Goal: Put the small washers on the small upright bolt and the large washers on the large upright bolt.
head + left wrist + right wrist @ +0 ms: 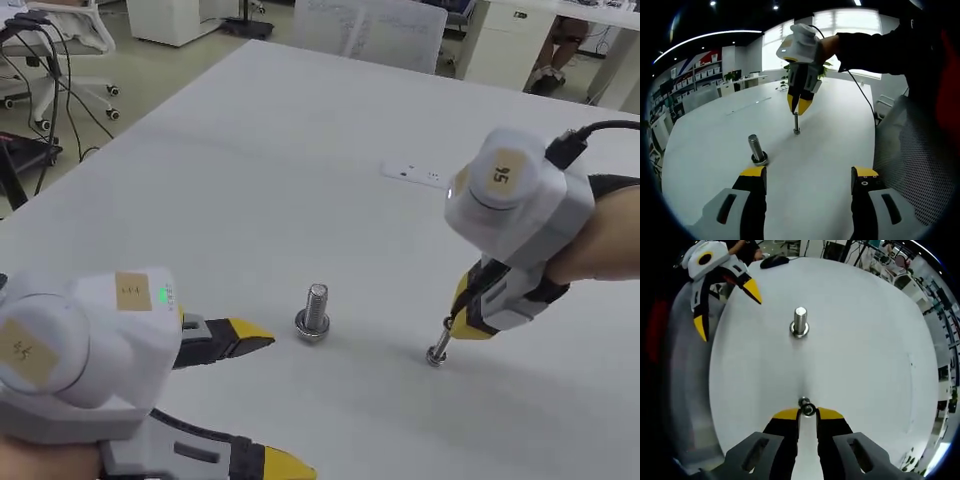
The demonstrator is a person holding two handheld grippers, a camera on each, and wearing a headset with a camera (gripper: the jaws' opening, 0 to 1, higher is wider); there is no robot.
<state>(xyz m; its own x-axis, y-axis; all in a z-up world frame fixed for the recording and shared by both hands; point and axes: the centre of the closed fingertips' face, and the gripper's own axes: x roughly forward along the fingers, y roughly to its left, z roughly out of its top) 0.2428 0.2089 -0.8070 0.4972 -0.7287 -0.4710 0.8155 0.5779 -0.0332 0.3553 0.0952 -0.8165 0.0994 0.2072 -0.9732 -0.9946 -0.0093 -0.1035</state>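
Note:
The large upright bolt [316,307] [755,146] [800,320] stands mid-table with large washers stacked at its base [312,326]. To its right stands the small upright bolt [438,345] [796,123]. My right gripper [462,318] [799,107] [807,412] points down just over the small bolt's top, its jaws shut on a small washer [807,410]. The left gripper [268,400] [809,172] is low at the near left, open with nothing between its jaws, which point toward the large bolt.
The white table [250,150] stretches far behind the bolts. A flat white socket plate [415,174] lies on it behind the right gripper. A computer mouse [774,261] rests near the table edge. A mesh chair [910,150] stands beside the table.

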